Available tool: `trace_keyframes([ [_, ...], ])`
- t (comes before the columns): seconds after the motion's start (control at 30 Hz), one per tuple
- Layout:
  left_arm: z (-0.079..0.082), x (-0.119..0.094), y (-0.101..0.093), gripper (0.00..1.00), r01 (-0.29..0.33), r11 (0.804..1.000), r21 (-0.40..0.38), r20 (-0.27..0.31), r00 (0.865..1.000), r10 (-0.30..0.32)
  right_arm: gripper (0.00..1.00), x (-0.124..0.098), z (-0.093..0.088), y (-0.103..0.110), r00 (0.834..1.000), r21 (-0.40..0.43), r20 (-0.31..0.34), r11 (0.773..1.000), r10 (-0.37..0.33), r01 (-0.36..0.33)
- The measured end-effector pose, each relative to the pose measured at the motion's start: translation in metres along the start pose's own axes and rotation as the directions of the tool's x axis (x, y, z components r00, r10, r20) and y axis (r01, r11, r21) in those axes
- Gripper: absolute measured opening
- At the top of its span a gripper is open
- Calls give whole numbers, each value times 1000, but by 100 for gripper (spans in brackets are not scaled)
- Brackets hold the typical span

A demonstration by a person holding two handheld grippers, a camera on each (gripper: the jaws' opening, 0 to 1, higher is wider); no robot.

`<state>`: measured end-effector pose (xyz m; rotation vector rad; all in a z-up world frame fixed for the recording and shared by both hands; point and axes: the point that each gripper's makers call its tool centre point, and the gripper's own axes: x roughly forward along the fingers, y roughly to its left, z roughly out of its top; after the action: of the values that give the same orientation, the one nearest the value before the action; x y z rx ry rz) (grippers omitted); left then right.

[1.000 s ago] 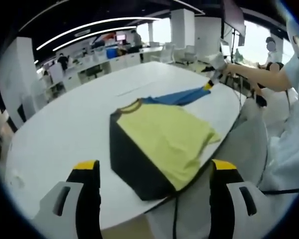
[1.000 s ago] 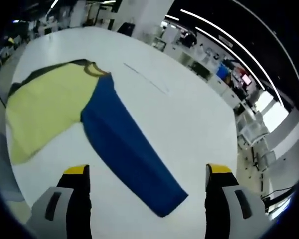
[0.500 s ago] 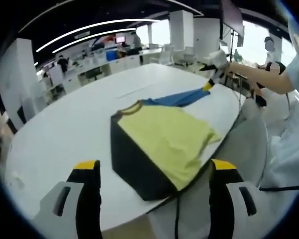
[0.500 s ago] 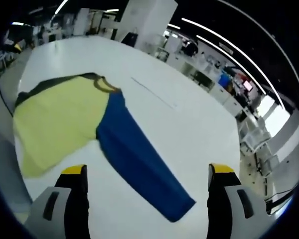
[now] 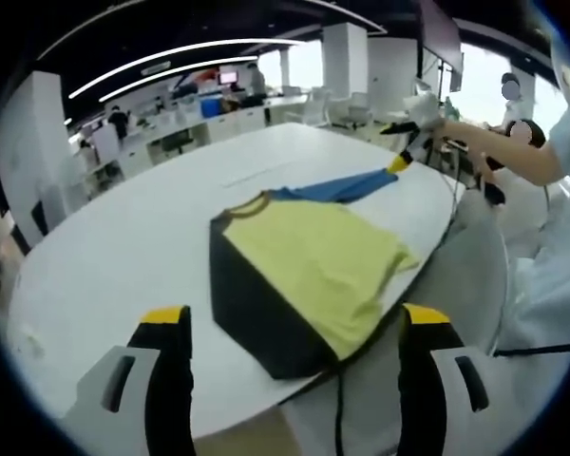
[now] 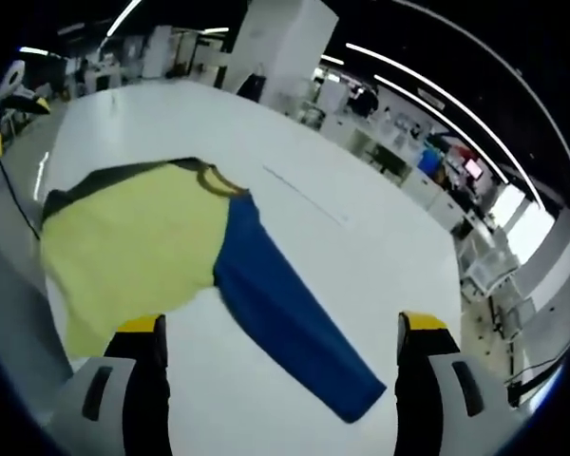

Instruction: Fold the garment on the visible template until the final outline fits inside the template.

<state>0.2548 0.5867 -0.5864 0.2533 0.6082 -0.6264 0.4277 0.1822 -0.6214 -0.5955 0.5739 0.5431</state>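
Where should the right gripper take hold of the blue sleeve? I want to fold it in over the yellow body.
Best guess: the cuff end of the blue sleeve. It lies flat, stretched away from the yellow body, its free end nearest the right gripper, whose jaws are open. Come in low from beyond the cuff and pinch its edge.

Ahead of my left gripper [image 5: 283, 380] the shirt [image 5: 309, 271] lies on the table [image 5: 123, 247]; its sleeve [image 6: 290, 318] stretches between my right gripper's [image 6: 283, 380] jaws.
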Motion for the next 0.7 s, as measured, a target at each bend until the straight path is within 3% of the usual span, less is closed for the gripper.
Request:
trace_keyframes([
  [0.43,0,-1,6,86,9,1000,6,23,1000,-9,100,-23,44,33,995,-15,94,1000,18,-17],
  [0.7,-4,-2,6,86,12,1000,4,24,1000,-12,100,-34,57,55,991,-16,127,999,38,-36],
])
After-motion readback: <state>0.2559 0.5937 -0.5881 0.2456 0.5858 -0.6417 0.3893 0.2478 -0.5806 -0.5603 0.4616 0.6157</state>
